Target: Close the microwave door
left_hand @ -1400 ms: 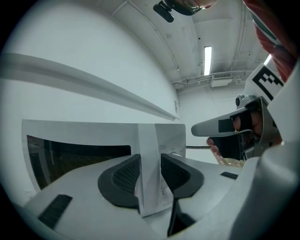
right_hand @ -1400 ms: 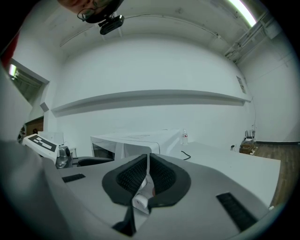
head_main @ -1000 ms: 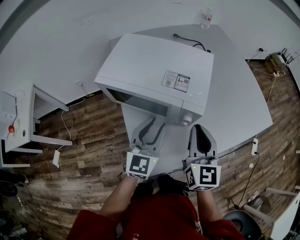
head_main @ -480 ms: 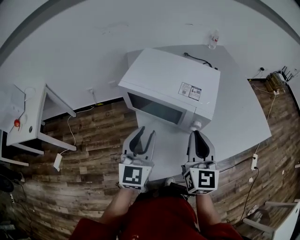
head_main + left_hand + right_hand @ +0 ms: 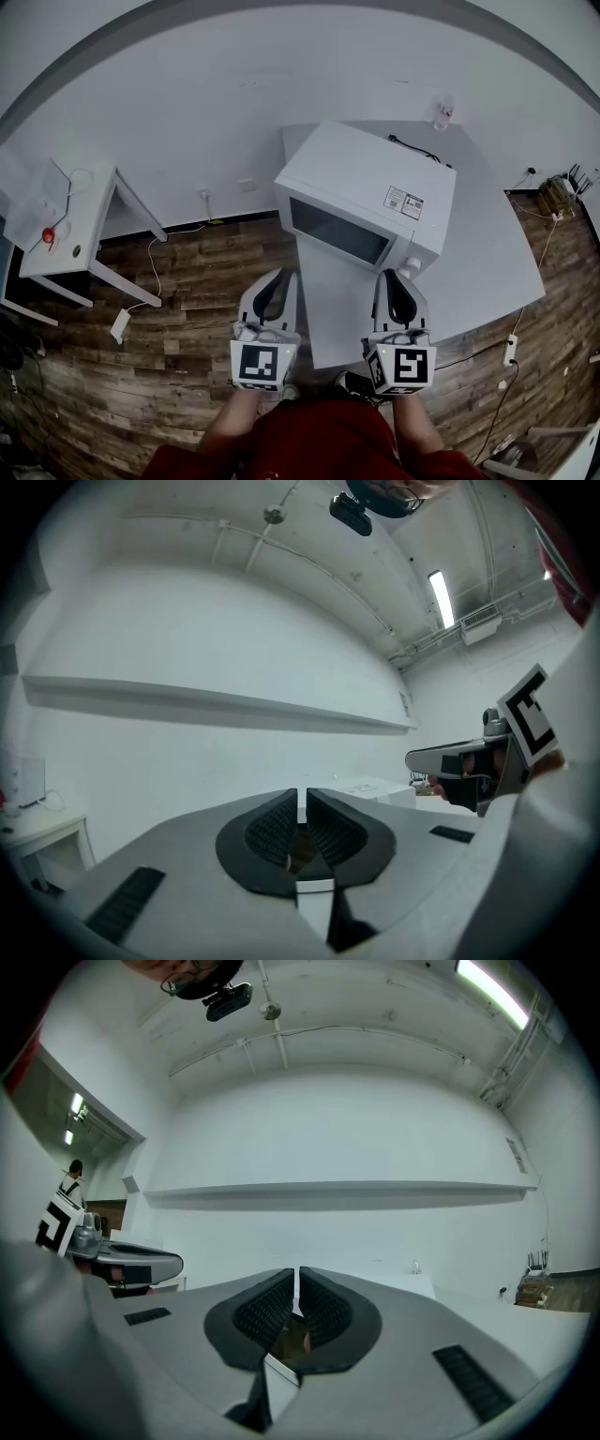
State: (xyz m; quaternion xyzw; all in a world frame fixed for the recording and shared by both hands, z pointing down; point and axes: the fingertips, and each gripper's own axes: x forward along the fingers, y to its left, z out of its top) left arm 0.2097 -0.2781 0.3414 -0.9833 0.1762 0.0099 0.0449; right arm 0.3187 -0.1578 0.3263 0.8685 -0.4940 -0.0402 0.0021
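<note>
White-walled room, wood floor, pale counter (image 5: 483, 253).
Left gripper (image 5: 279, 281): jaws just closing, now almost together, nothing between.
Right gripper (image 5: 394, 284): jaws together, empty.
Microwave (image 5: 361, 178): white box on the counter, just ahead of both.
Door (image 5: 339, 232): dark glass, seemingly flush already. Probably rigid and light-swinging; push flat near the knob-side edge.

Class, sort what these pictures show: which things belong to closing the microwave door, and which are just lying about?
Job in hand:
- white box-shaped microwave
- its dark-windowed door
- left claw, jaws just closed further, nothing between them
- right claw

Lying about:
- small clear container
- black cable
- white side table
- white plug adapter
</note>
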